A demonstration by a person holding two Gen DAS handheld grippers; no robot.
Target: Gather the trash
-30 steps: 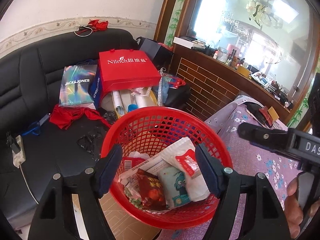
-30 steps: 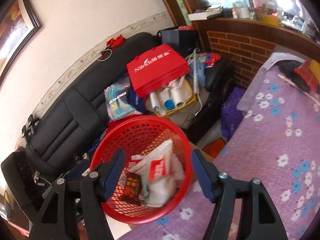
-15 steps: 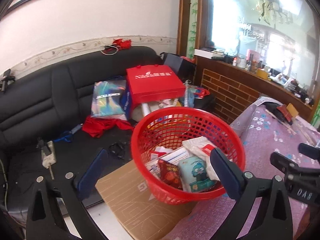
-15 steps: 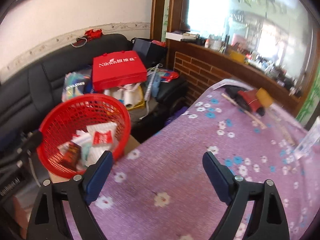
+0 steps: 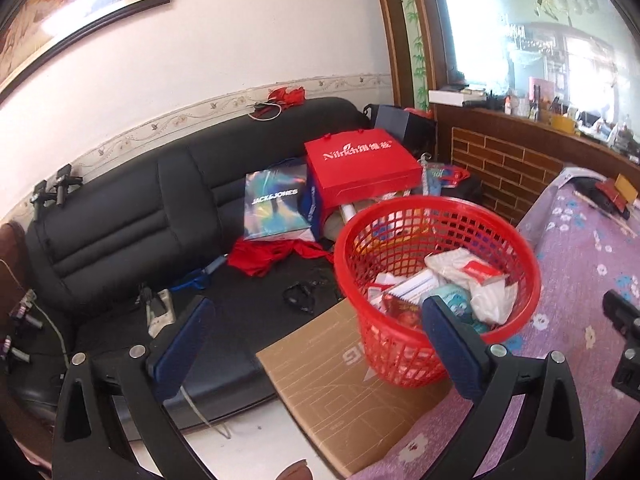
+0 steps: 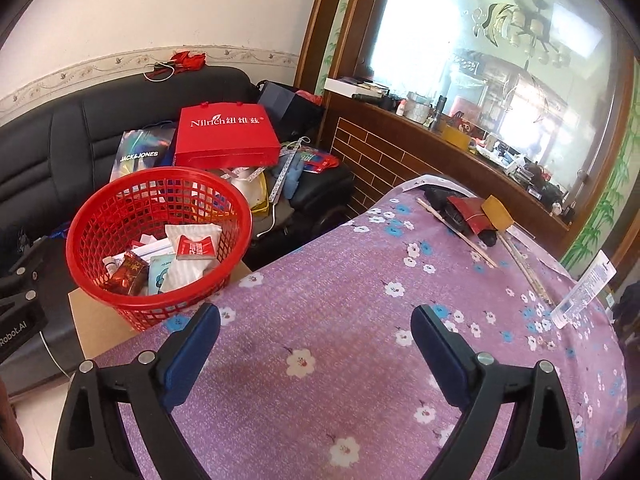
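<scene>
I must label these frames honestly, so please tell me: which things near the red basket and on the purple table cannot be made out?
- Lower trash in the red basket: buried under the top wrappers in both views.
- Basket's base, left wrist view: hidden by the left gripper finger.
- Cardboard box under the basket: print too faint.
- Dark and red items at the far end of the purple table: too small.

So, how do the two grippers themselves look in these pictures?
Both look alike. The left gripper and the right gripper each have two black plastic arms with triangular cut-outs and round silver screw heads. Each ends in a dark blue, textured, rectangular pad. In the right wrist view, the left gripper's black body at the edge carries white lettering ending "Robot.AI".
</scene>
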